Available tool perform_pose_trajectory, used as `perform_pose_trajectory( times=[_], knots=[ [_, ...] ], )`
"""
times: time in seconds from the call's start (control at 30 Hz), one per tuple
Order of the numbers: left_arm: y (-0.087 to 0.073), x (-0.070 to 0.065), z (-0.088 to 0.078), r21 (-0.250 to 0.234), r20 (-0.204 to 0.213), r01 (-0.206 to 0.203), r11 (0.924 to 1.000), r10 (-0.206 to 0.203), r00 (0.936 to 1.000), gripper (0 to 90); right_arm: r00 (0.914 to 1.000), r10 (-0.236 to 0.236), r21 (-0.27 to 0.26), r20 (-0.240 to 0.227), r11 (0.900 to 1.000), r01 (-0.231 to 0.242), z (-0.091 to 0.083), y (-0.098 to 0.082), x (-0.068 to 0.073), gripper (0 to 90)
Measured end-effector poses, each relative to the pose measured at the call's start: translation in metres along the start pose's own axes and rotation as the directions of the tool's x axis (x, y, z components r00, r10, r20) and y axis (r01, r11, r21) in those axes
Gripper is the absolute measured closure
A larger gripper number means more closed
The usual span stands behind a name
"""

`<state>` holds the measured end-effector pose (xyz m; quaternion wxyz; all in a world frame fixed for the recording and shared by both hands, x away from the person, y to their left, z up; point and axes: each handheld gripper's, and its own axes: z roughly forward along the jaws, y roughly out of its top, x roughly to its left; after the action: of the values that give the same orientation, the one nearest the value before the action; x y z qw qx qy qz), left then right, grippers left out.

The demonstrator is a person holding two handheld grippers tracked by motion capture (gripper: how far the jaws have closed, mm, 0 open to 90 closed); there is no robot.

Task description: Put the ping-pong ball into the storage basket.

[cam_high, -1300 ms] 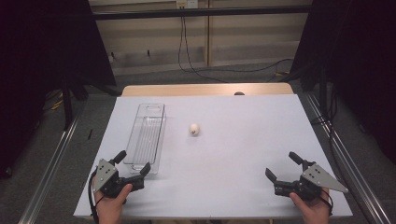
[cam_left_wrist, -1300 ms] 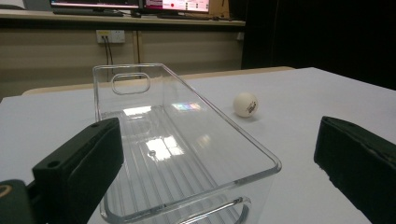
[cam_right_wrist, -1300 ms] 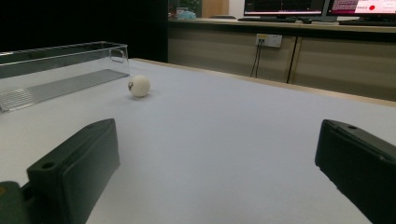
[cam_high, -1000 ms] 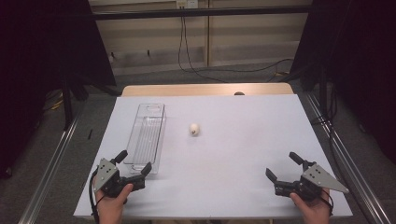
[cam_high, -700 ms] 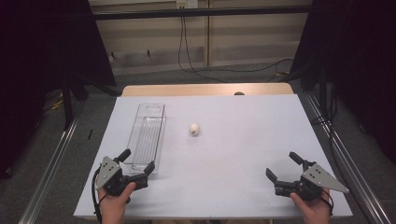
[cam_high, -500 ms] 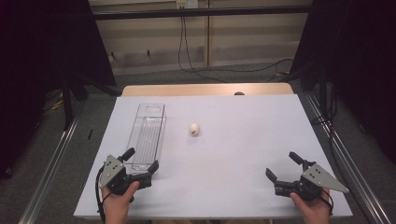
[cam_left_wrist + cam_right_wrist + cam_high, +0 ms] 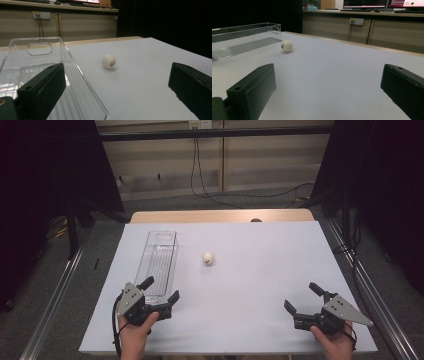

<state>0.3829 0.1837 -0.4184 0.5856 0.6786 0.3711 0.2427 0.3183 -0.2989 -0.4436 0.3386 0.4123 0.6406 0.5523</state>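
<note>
Left gripper (image 7: 160, 290) sitting jaws-apart lower left, facing light, hard, roll-prone white ball (image 7: 208, 258) at frame centre—likely needing gentle pinching across its middle.

The white ball (image 7: 109, 61) bears a small dark printed mark, too blurred to read.

Bare white table (image 7: 260, 270) lies open between the left gripper (image 7: 159, 290) and the ball (image 7: 208, 258), and all the way from the right gripper (image 7: 304, 302) to it. The one obstacle is the clear tray (image 7: 159, 260), standing just beside the ball on its left; its near end sits right at the left gripper, whose one jaw hangs over the tray's rim. Both grippers' jaws stand wide apart, and the ball has free room all round except toward the tray
</note>
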Motion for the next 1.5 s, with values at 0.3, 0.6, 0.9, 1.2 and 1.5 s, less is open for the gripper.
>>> perform_pose_trajectory(
  times=[0.3,0.6,0.9,1.2,1.5],
  knots=[
    [0.003,-0.009,0.010,0.008,0.019,-0.011,0.9999,0.011,0.9998,1.4,0.9999,0.002,0.000,-0.010,1.000,-0.002,0.000,0.000,0.001,0.0],
    [0.003,-0.018,0.021,0.018,0.039,-0.002,0.9998,0.001,0.9992,1.4,0.9999,0.002,-0.005,-0.016,1.000,-0.003,0.000,0.001,0.000,0.0],
    [0.005,-0.023,0.027,0.027,0.044,-0.016,0.9995,0.015,0.9989,1.4,0.9999,0.006,-0.009,-0.016,1.000,-0.006,0.000,0.001,0.000,0.0],
    [0.006,-0.031,0.037,0.036,0.051,-0.017,0.9992,0.016,0.9986,1.6,0.9998,0.002,-0.004,-0.019,1.000,-0.002,-0.001,0.001,0.001,0.0],
    [0.005,-0.034,0.043,0.054,0.037,-0.019,0.9984,0.017,0.9992,1.8,0.9998,0.003,-0.008,-0.020,1.000,-0.004,-0.001,0.001,0.001,0.0]
  ],
)
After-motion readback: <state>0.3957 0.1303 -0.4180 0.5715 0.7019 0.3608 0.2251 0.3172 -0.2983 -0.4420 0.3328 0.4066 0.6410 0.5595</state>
